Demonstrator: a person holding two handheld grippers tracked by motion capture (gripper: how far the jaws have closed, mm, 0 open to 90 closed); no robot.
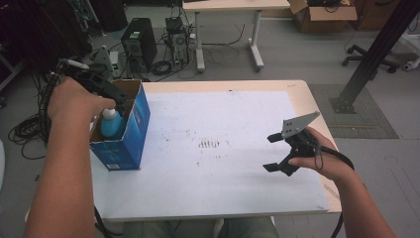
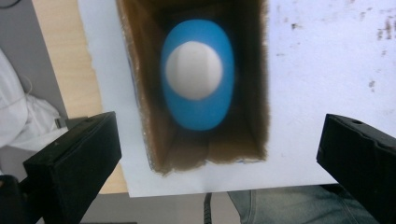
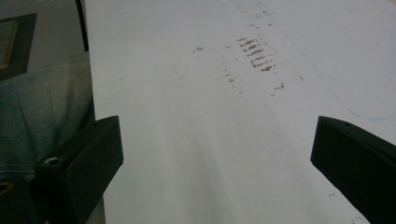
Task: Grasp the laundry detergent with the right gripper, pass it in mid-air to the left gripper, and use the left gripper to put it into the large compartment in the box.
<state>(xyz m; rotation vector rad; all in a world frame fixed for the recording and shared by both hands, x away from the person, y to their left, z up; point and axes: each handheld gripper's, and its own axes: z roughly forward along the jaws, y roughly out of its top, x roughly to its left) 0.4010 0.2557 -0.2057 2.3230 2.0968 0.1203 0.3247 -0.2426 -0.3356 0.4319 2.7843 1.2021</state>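
**Bottle stands in the box, gripper open above it**

The blue bottle [image 2: 197, 74] with its white cap stands upright inside the open cardboard box [image 1: 130, 130] at the table's left edge. The left gripper [image 1: 113, 94] hangs directly over it, jaws spread wide and clear of the bottle. The right gripper [image 1: 277, 151] rests over the bare white sheet [image 1: 223, 148], jaws apart, holding nothing. Judging by this, either placing is done or lifting out has not begun

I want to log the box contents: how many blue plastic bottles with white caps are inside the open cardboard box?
1. The blue plastic bottle with a white cap stands upright inside the blue cardboard box, below the open left gripper. Anything beneath it would be hidden.
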